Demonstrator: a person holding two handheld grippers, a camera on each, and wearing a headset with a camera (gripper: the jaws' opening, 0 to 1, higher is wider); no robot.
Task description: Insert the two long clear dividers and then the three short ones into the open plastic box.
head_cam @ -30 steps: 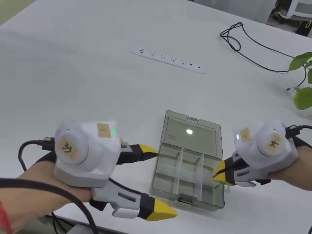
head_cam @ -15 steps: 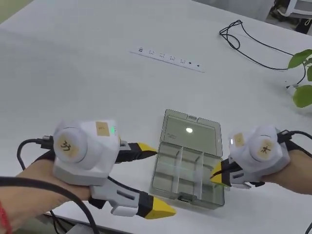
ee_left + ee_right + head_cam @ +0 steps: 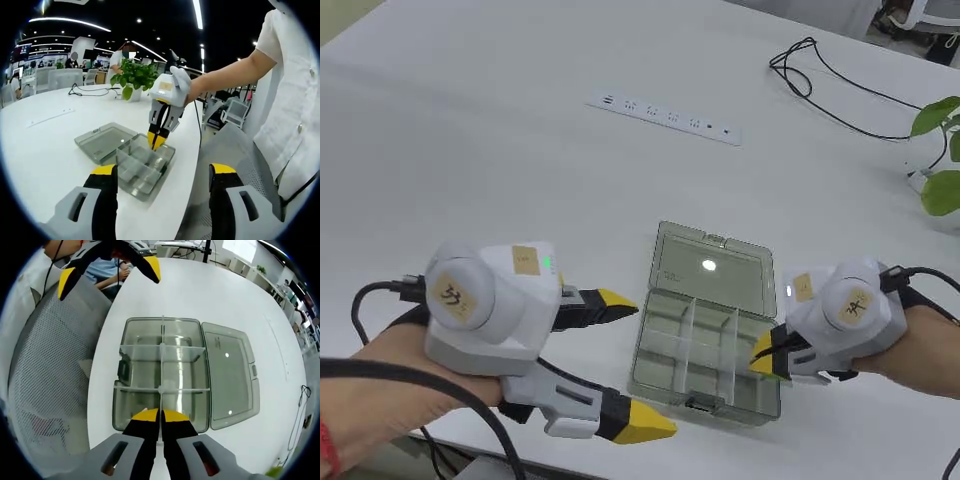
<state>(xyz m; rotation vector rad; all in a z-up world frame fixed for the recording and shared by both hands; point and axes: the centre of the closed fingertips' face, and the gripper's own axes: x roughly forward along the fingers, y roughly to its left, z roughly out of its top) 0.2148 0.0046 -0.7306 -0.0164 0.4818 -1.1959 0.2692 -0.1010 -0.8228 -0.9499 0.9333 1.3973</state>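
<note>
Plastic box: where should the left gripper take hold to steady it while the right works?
Grip the plastic box by the side wall facing the left gripper, fingers straddling its rim from above: the lid lies open on the far side and the right gripper occupies the opposite wall.

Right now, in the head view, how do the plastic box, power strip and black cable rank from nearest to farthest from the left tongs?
Measured from the left tongs:
1. Plastic box, right beside the open tips, to their right.
2. Power strip, farther back at mid-table.
3. Black cable, farthest, at the back right.
</note>
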